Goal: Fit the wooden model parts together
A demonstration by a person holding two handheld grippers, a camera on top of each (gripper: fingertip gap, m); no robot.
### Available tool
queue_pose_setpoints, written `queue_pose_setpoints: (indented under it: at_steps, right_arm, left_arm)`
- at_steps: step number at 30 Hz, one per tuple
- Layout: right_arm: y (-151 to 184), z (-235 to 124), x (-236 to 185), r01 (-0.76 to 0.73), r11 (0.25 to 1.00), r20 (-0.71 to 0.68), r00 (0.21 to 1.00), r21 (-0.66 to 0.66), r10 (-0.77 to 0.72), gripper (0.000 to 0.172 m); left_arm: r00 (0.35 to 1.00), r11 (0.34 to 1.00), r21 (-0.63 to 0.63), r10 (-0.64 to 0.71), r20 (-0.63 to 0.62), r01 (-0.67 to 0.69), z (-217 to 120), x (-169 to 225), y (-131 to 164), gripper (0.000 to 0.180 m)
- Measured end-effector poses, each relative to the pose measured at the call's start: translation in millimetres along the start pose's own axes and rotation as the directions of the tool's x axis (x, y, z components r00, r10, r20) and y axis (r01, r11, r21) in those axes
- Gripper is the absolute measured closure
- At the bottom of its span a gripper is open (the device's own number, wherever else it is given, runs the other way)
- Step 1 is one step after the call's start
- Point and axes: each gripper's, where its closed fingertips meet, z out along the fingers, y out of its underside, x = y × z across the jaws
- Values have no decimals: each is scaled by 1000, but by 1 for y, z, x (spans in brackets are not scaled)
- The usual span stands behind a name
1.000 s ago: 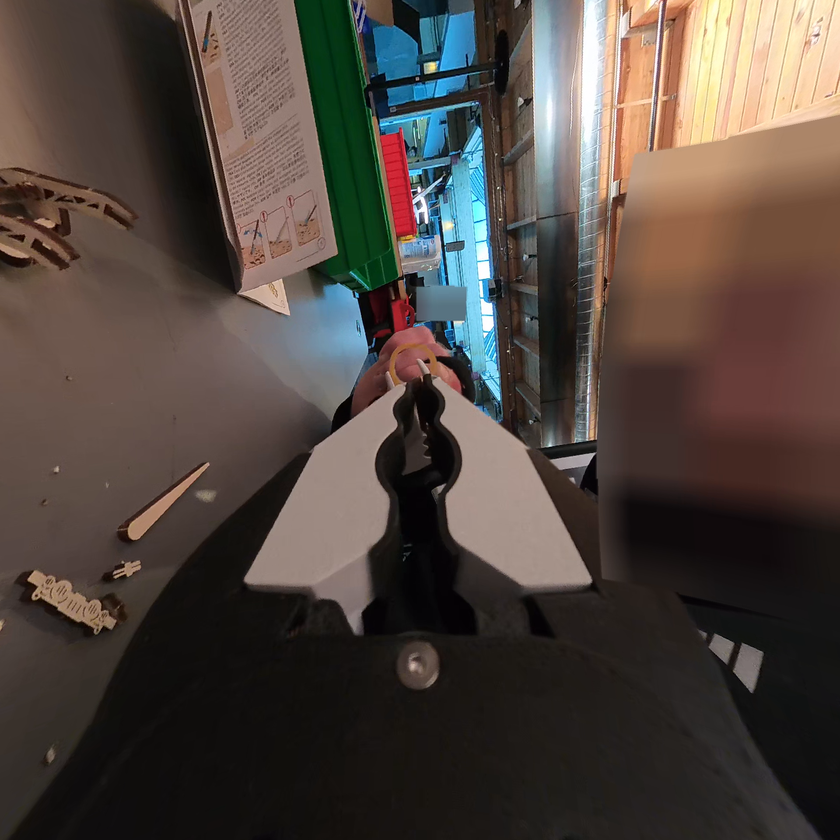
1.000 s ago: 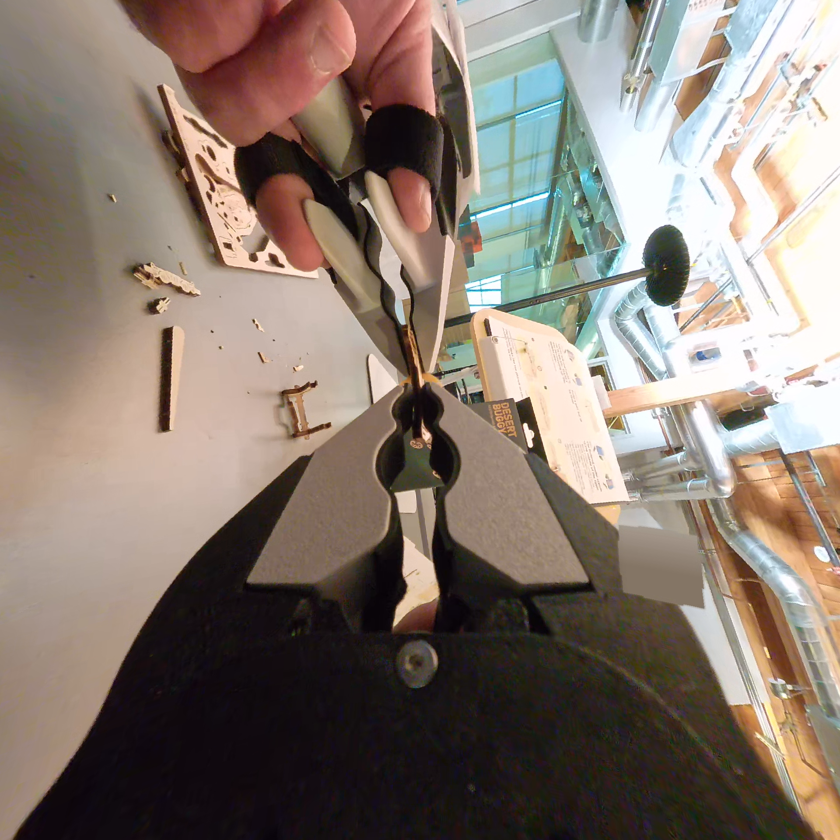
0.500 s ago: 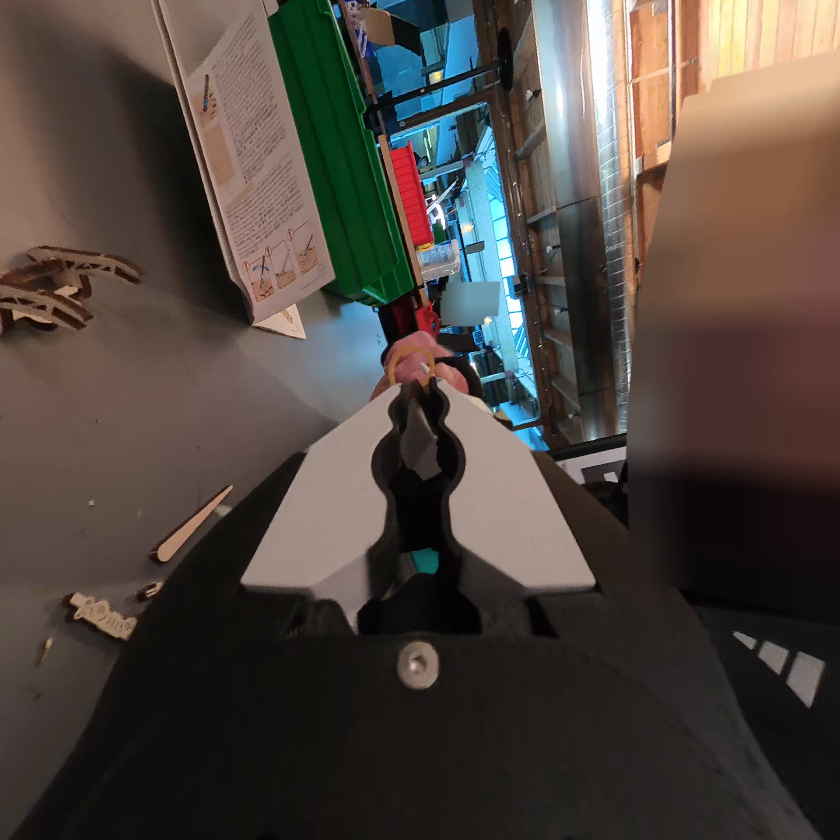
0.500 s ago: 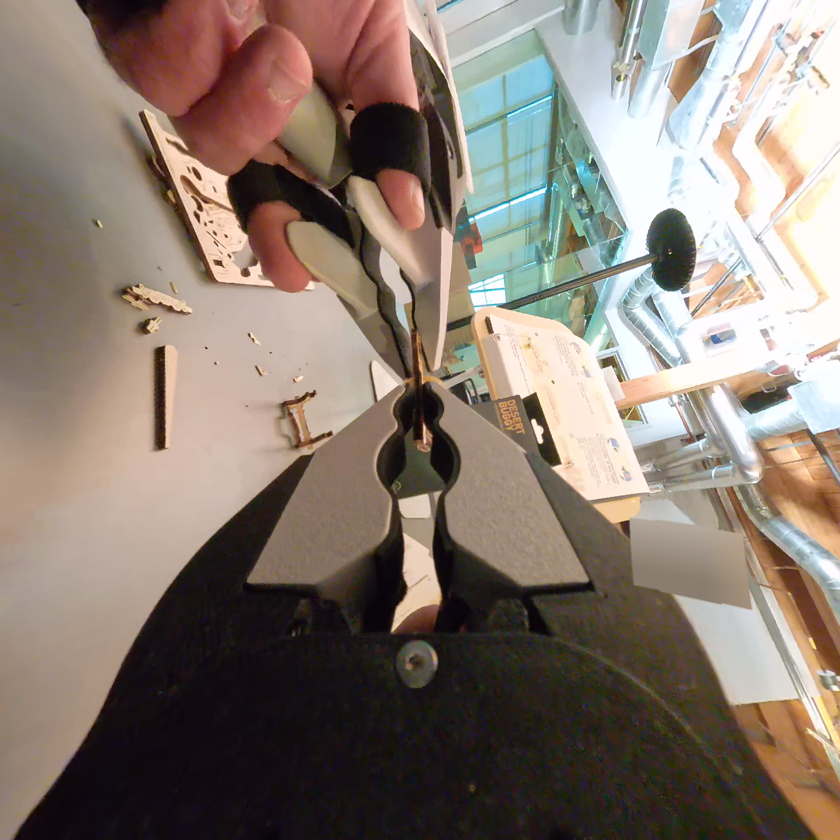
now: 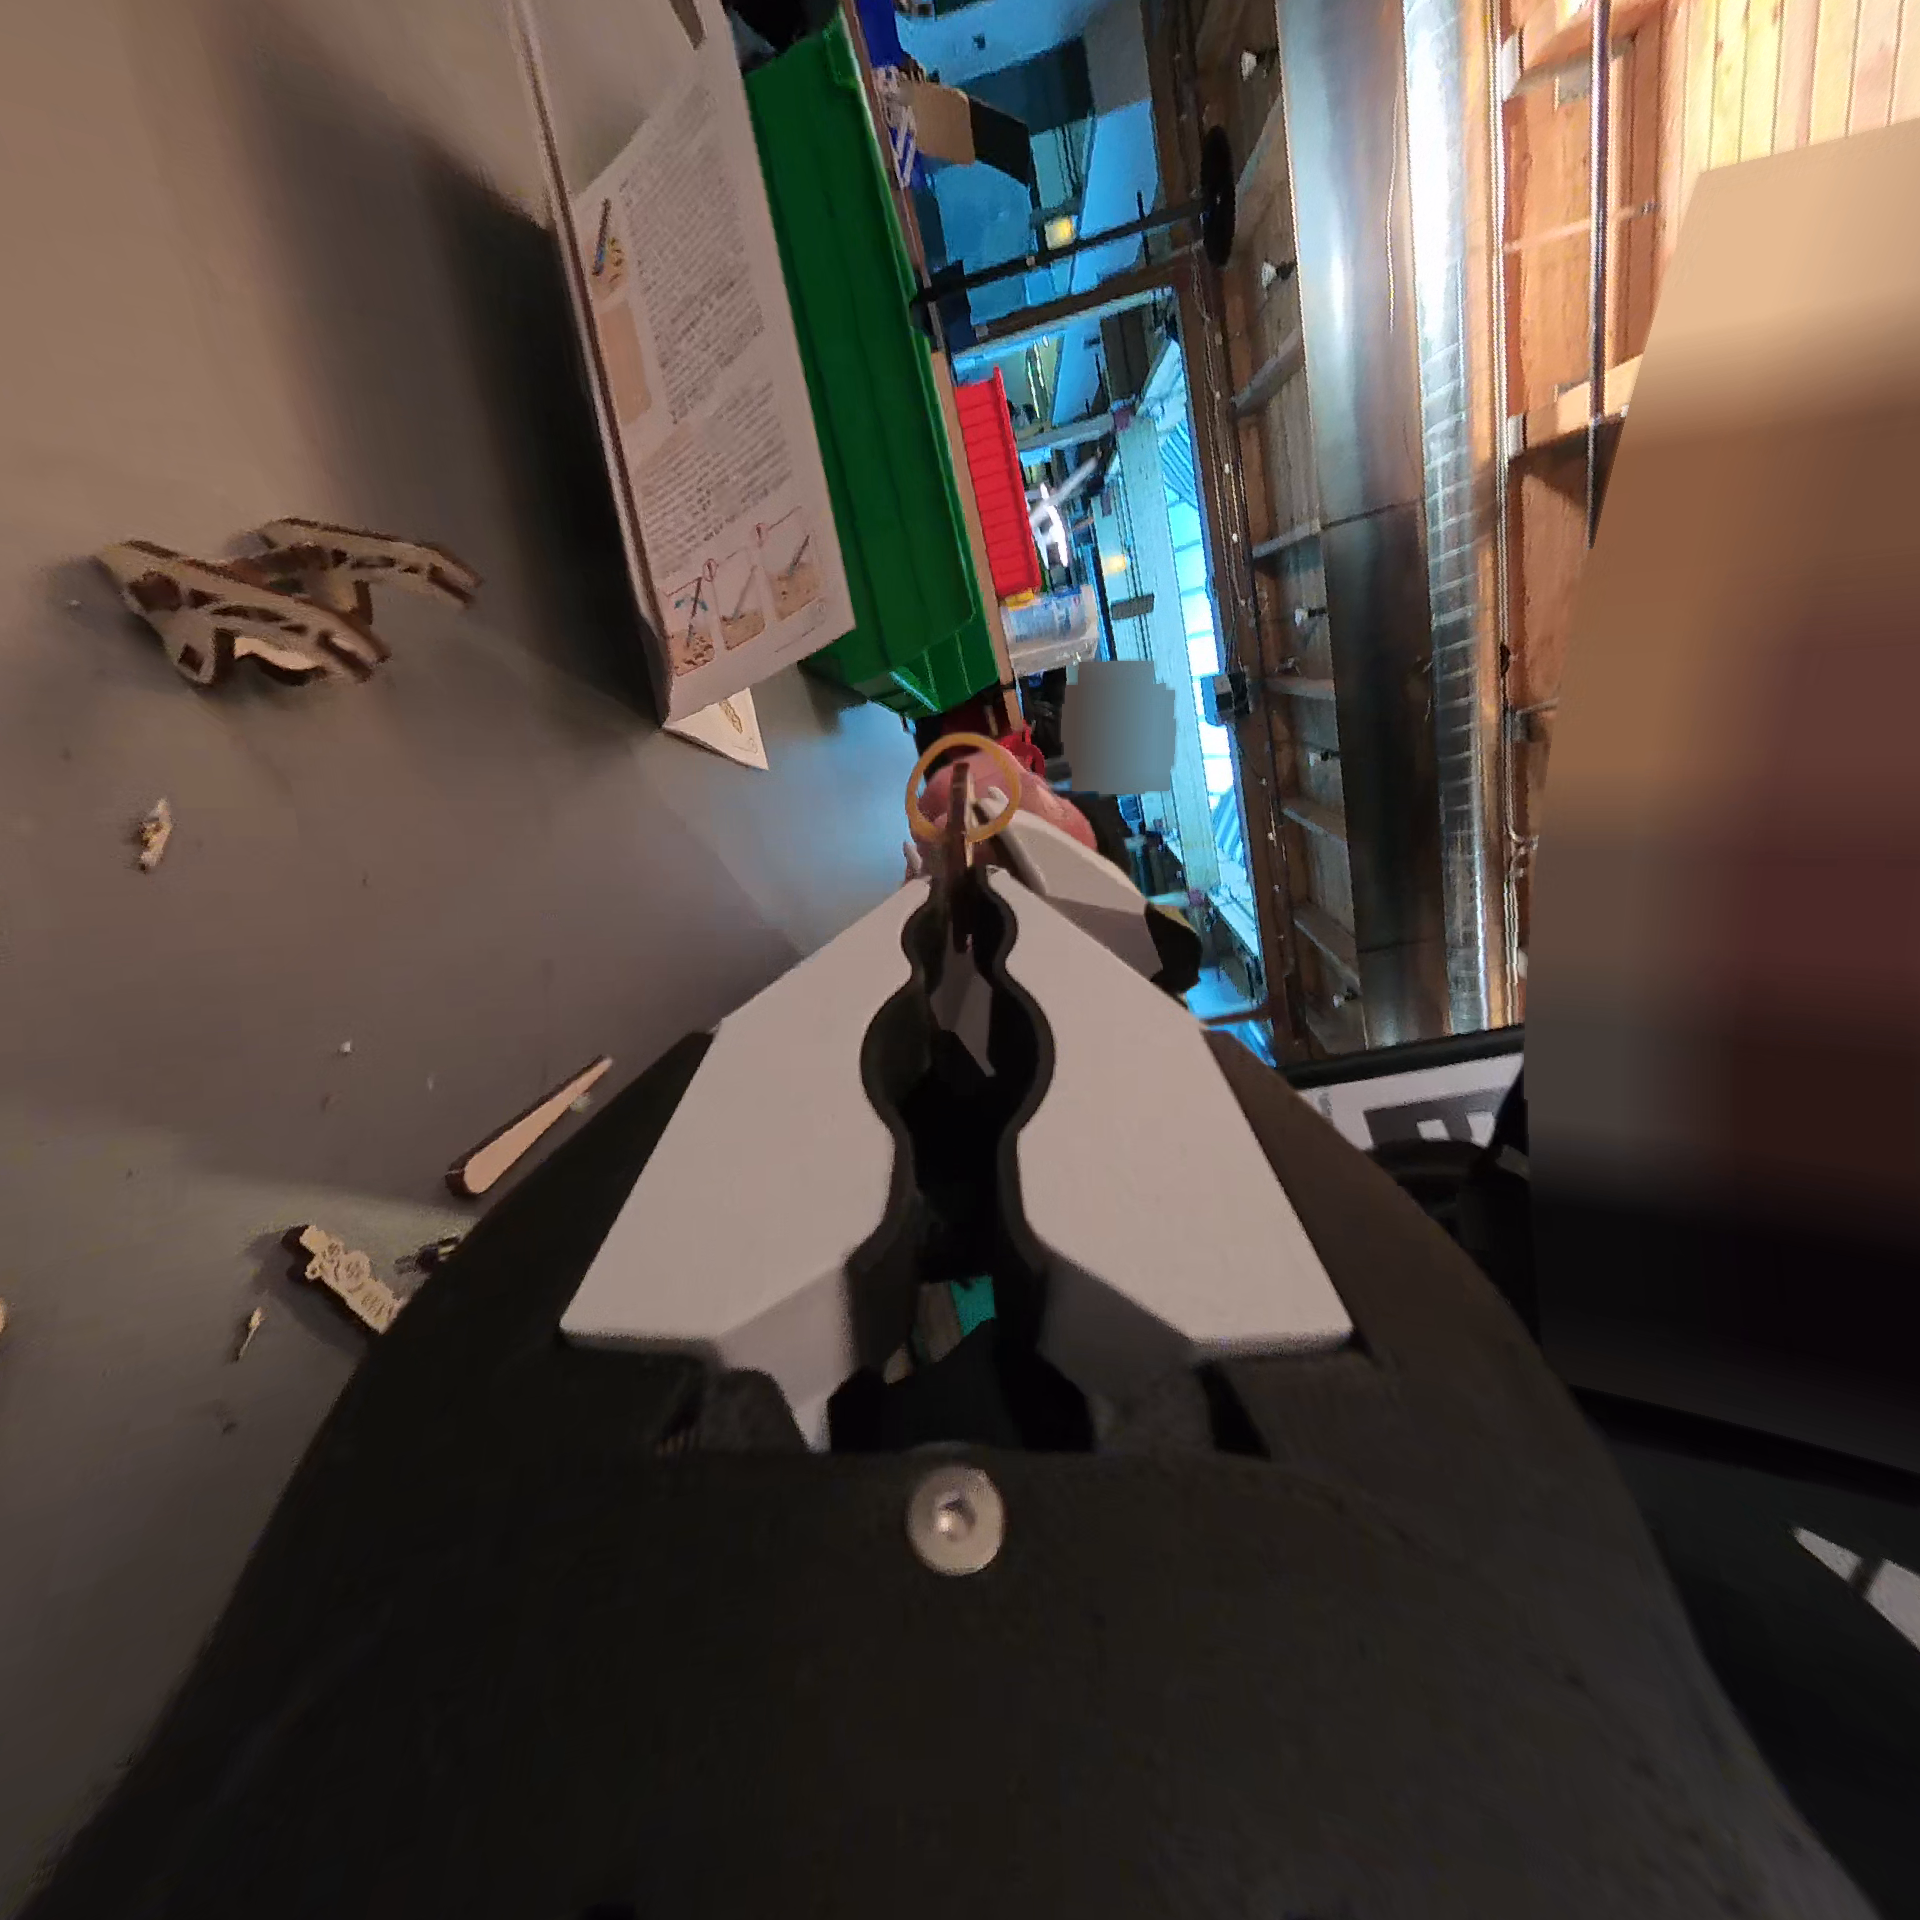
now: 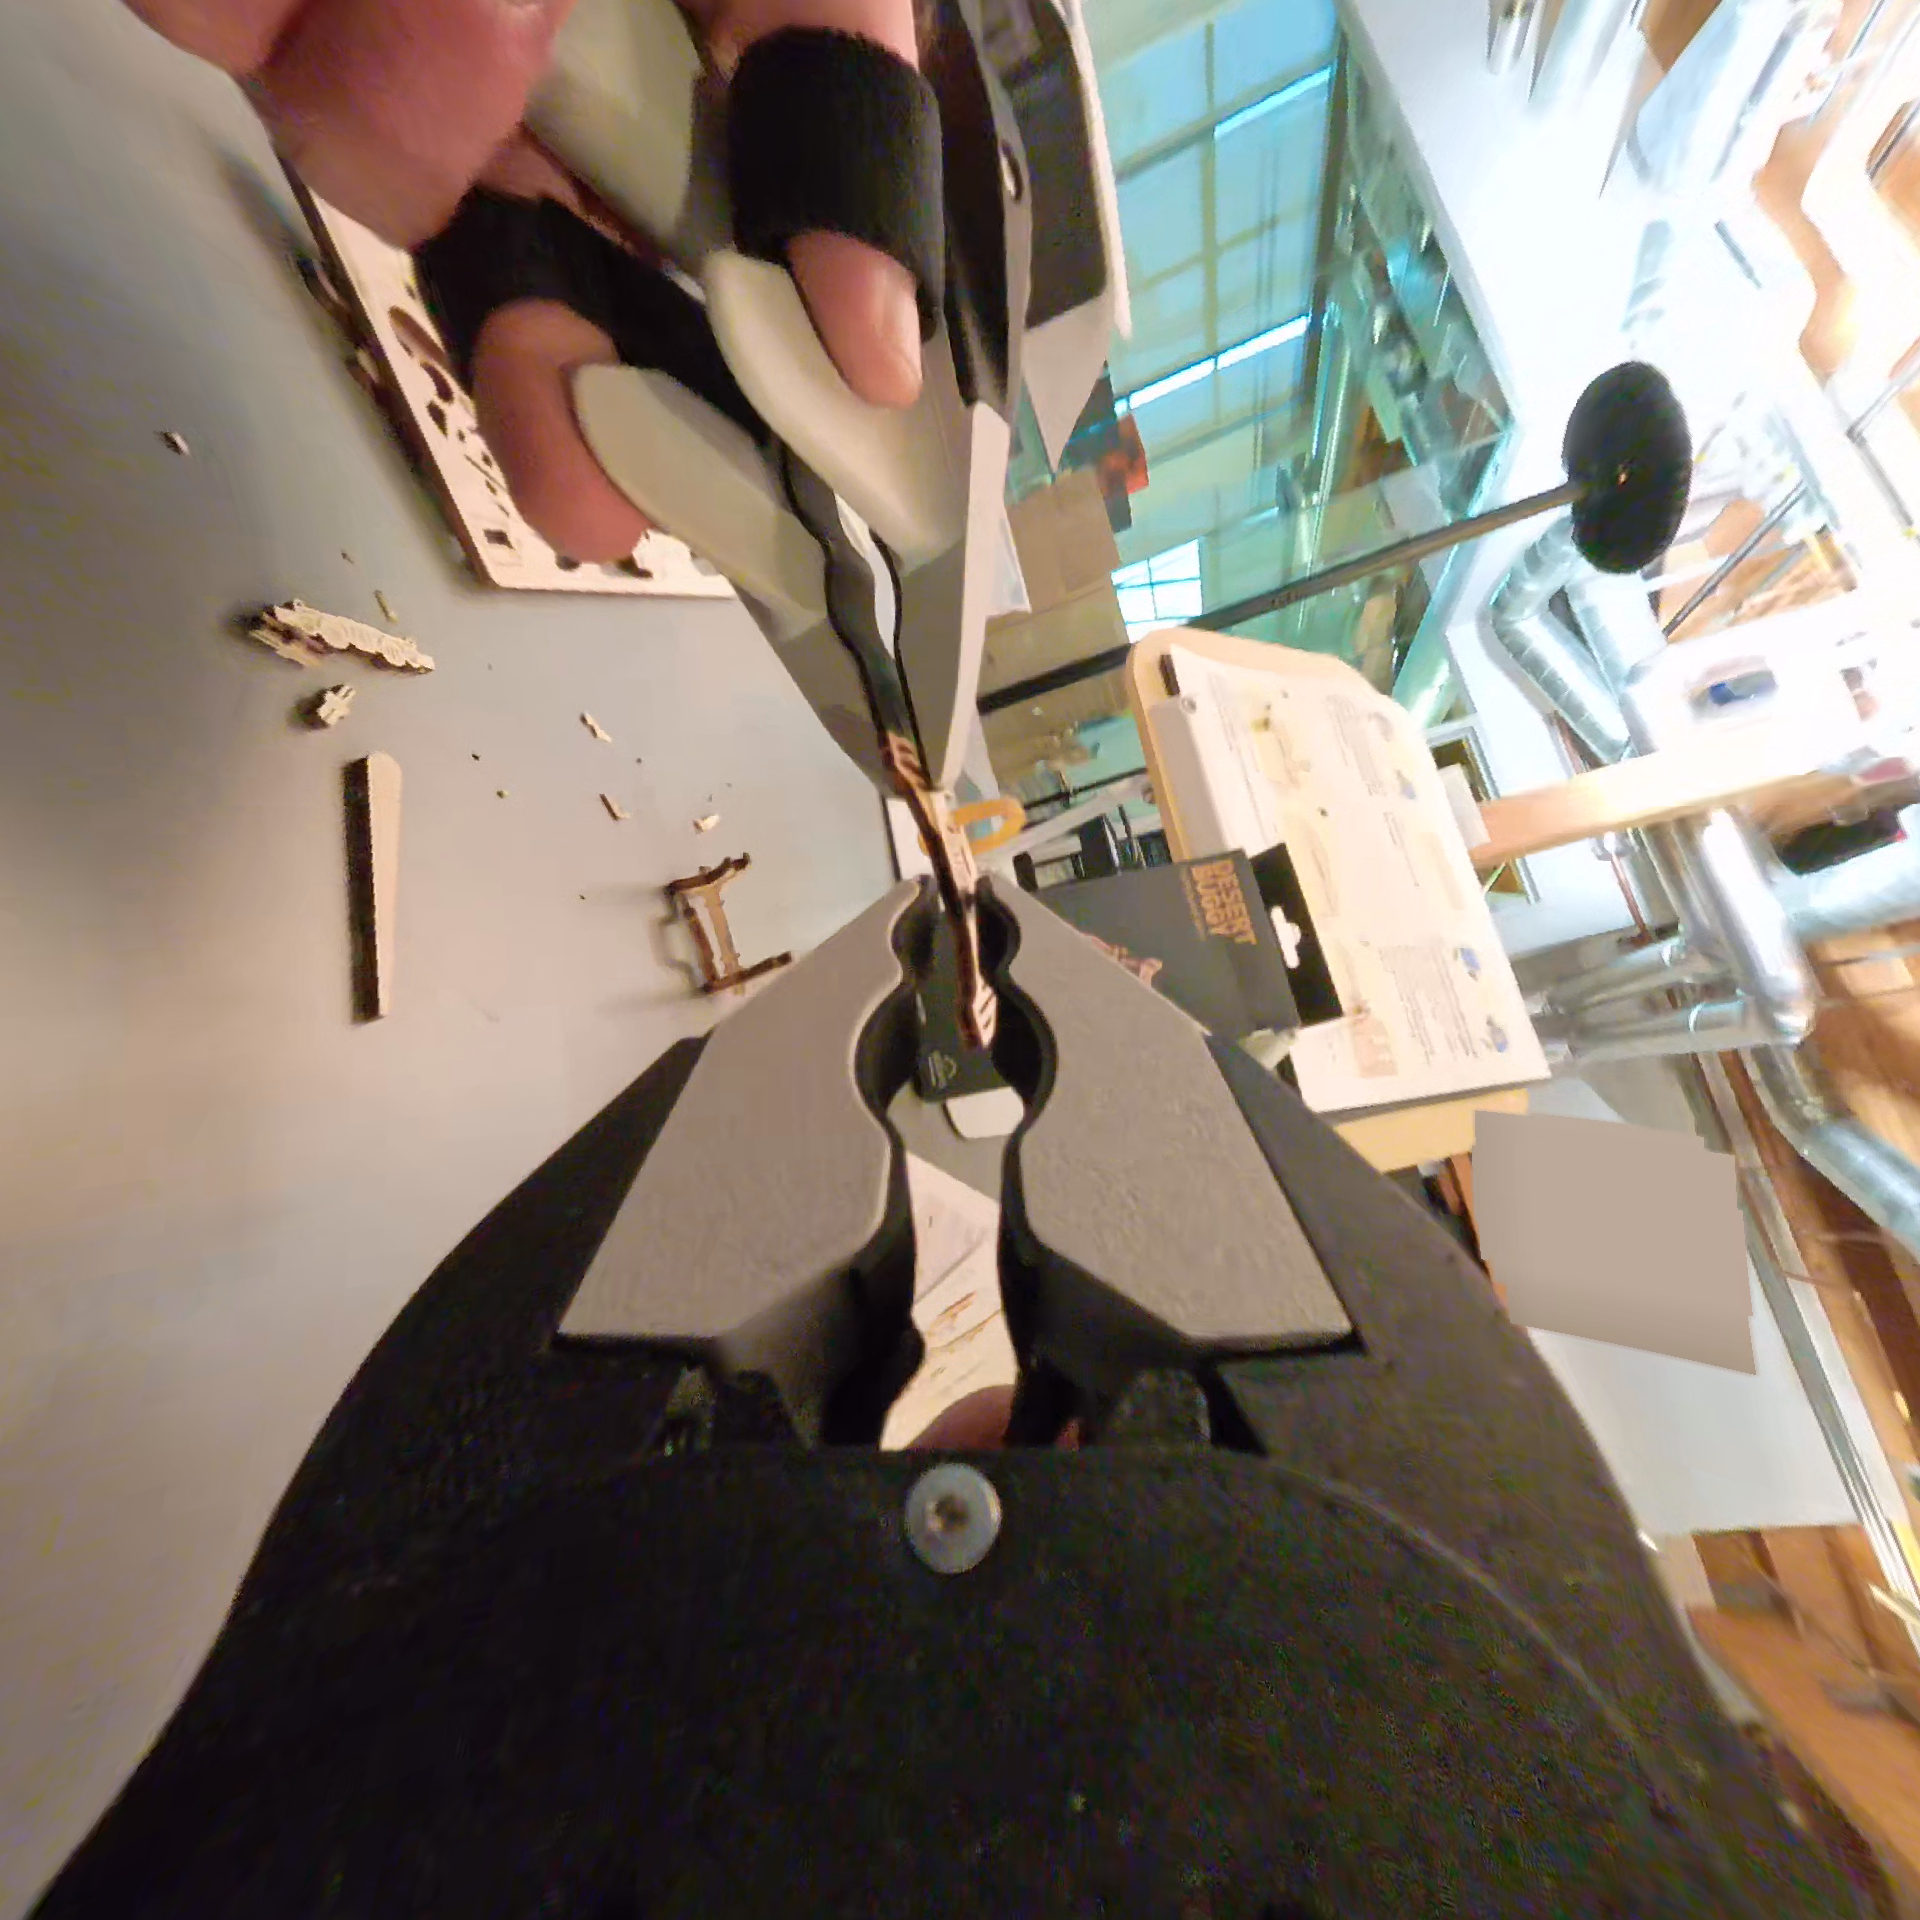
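Obs.: both hand-held grippers meet tip to tip above the grey table (image 6: 208,1091), sharing one thin wooden strip (image 6: 951,862).

Left gripper (image 5: 956,883): jaws closed hard on the far end of the strip, as a second ago.

Right gripper (image 6: 961,894): a second ago pinched tight on the near end. Now its fingertips look slightly parted and the strip lies tilted between them, running down into the jaw hollow. Cannot tell whether the pads still press.

A yellow rubber band (image 5: 961,795) sits at the strip's middle; looped on or just beside, unclear.

Reading: right is probably easing to regrip, left carrying the part. Small wooden frame (image 6: 717,935) lies unused on the table to the left
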Motion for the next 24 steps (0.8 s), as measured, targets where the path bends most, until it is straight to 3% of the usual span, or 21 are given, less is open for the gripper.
queue_pose_setpoints:
  at_steps: [5,15,19,21,24]
  right_arm:
    - [11,6,-5,-18,995,-9,1000,-95,18,164]
    - [12,7,-8,-76,987,-19,997,-140,74,172]
    - [14,7,-6,-106,985,-16,994,-135,105,172]
    - [15,8,-7,-106,986,-2,994,-132,107,172]
    - [14,10,-10,-110,986,19,993,-129,114,172]
  left_arm:
    - [999,996,74,-42,20,40,-1,-9,-4,178]
    - [993,989,101,-107,-41,110,5,-11,-5,178]
    - [996,992,100,-78,-38,82,3,-10,-5,169]
    - [998,993,104,-49,-29,52,1,-9,-7,177]
    - [1000,997,80,-1,-6,1,-2,-10,-6,173]
